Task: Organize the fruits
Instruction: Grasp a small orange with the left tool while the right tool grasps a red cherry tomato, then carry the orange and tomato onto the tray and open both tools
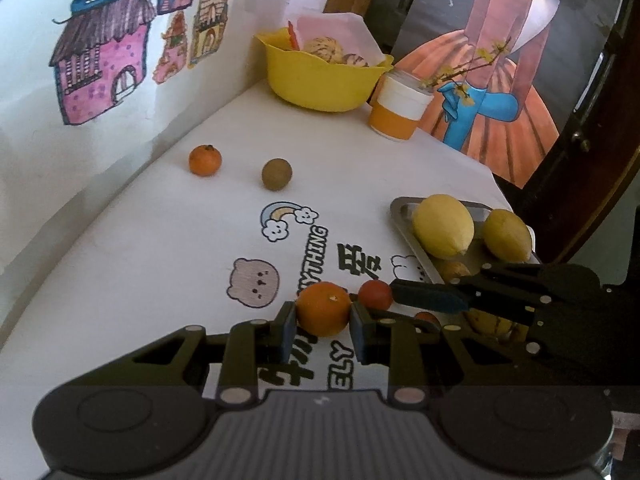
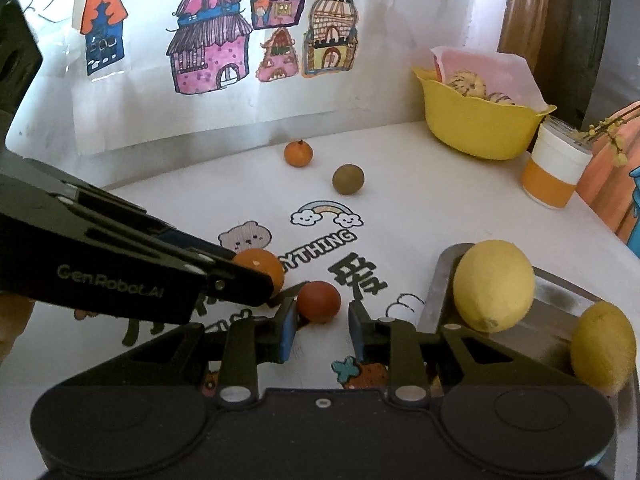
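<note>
In the left wrist view my left gripper (image 1: pixel 323 314) is shut on an orange (image 1: pixel 324 308) just above the printed tablecloth. A small red fruit (image 2: pixel 319 302) lies right beside it. My right gripper (image 2: pixel 322 322) stands open around the near side of the red fruit, whose left side touches the left pad. On the right, a metal tray (image 2: pixel 440 280) holds two lemons (image 2: pixel 494 284) (image 2: pixel 604 348). A small orange (image 1: pixel 205 160) and a round brown-green fruit (image 1: pixel 277 174) sit further back on the cloth.
A yellow bowl (image 1: pixel 320 80) with striped round items and pink paper stands at the back by the wall. An orange-and-white cup (image 1: pixel 398 108) with a twig is beside it. Drawings hang on the wall behind. The table's edge runs just past the tray.
</note>
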Motion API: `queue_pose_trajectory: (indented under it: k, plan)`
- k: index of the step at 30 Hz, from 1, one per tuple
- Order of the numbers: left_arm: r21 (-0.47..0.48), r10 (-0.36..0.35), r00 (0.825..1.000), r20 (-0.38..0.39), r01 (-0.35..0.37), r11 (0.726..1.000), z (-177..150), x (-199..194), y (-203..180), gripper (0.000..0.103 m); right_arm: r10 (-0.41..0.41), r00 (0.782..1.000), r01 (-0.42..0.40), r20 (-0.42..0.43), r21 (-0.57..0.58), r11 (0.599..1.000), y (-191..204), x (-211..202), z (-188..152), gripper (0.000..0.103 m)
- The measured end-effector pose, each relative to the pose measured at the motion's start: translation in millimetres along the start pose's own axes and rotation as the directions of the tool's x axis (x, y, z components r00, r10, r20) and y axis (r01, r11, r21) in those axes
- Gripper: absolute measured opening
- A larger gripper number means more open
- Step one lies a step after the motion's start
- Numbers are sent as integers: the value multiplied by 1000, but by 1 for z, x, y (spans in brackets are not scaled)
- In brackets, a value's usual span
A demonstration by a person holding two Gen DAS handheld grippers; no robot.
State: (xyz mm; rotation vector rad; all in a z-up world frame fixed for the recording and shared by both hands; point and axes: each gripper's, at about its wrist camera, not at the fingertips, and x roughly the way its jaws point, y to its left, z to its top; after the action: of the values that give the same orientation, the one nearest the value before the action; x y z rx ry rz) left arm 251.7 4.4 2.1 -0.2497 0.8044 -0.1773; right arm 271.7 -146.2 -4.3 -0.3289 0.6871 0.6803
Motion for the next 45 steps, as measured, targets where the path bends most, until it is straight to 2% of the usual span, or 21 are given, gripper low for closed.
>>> queue_pose_trajectory:
  k: [7, 13, 21, 25, 30, 36, 45]
  plan:
    - [-14, 5, 1000, 0, -5, 1000, 0, -3, 7, 31, 18, 1000, -18, 7, 19, 1000, 0, 5, 4, 26]
    - [-13, -2, 1000, -3, 2, 1000, -3, -7, 3, 31, -4, 1000, 4, 4, 9, 1000, 3, -4, -2, 25]
    - [-3, -37, 999, 3, 37, 999, -18, -25, -19, 31, -8, 998, 4, 62, 70, 998, 1, -58, -25, 25]
    - [19, -76, 997, -6, 76, 997, -27, -29, -39, 31, -53, 992, 42, 114, 96, 995, -2, -94, -39, 25]
    - [60, -131, 991, -24, 132, 989, -37, -33, -68, 31, -152, 975, 133, 160, 122, 984, -9, -134, -61, 25]
    - [110, -176, 983, -50, 181, 977, -47, -31, -105, 31, -230, 963, 198, 144, 205, 958, -33, -158, -94, 25]
    - [185, -183, 978, -101, 200, 962, -66, -24, -148, 31, -267, 959, 229, 100, 286, 931, -52, -164, -140, 25]
